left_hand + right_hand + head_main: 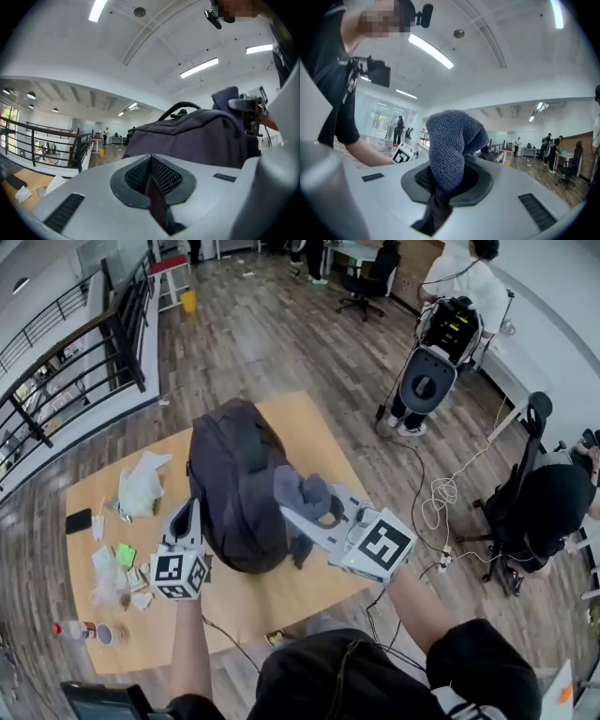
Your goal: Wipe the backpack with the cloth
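Right gripper clamped on the grey cloth, held over the backpack ready to wipe; left gripper pinched closed and empty alongside, likely to steady it.

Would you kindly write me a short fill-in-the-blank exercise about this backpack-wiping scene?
The right tool is shut on a blue-grey ____. On the left tool, the jaws are ____, not open. The dark backpack lies on a wooden ____.
Missing words: cloth; shut; table.
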`<state>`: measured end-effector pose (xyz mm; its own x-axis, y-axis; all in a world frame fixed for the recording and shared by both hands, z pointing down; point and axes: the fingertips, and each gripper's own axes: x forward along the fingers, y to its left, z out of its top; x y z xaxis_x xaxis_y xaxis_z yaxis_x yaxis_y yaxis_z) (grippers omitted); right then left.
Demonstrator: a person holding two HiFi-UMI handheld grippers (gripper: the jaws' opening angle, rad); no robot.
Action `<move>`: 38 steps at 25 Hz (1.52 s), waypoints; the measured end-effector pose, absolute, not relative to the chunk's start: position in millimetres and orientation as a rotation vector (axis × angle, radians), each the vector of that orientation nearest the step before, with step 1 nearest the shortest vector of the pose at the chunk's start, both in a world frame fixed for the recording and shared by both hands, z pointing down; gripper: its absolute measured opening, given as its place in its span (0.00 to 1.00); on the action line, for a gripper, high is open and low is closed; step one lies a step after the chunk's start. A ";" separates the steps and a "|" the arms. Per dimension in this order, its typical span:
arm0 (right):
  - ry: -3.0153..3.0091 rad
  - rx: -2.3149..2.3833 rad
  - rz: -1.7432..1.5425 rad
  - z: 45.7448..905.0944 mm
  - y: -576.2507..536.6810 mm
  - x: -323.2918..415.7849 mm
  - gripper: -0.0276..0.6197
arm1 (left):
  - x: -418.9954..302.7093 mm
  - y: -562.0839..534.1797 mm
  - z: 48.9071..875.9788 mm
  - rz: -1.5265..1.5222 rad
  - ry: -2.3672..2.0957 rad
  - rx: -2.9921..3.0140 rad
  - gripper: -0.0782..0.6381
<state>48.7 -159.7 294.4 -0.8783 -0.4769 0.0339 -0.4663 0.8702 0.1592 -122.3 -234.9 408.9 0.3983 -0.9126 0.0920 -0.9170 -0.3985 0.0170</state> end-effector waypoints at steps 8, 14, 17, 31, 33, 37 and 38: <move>-2.728 0.778 -0.526 269.3 -193.2 -17.1 0.11 | -69.7 -157.8 360.0 -0.087 -1.586 2.673 0.12; -2.647 0.857 -0.572 312.2 -155.3 -15.5 0.11 | -73.1 -143.7 364.7 -0.122 -1.562 2.640 0.12; -2.692 0.850 -0.410 355.0 -132.9 -16.9 0.11 | -77.5 -135.3 375.3 -0.101 -1.554 2.599 0.12; -2.544 1.034 -0.626 275.7 -204.1 -18.5 0.11 | -92.6 -126.3 359.0 -0.142 -1.456 2.613 0.12; -2.511 1.066 -0.687 287.8 -188.9 -16.4 0.11 | -93.4 -128.0 356.3 -0.151 -1.457 2.610 0.12; -2.553 1.071 -0.610 343.3 -140.8 -12.1 0.11 | -88.8 -125.7 353.4 -0.159 -1.462 2.610 0.12; -2.563 1.060 -0.583 360.3 -132.6 -11.6 0.11 | -85.9 -126.0 354.2 -0.155 -1.463 2.611 0.12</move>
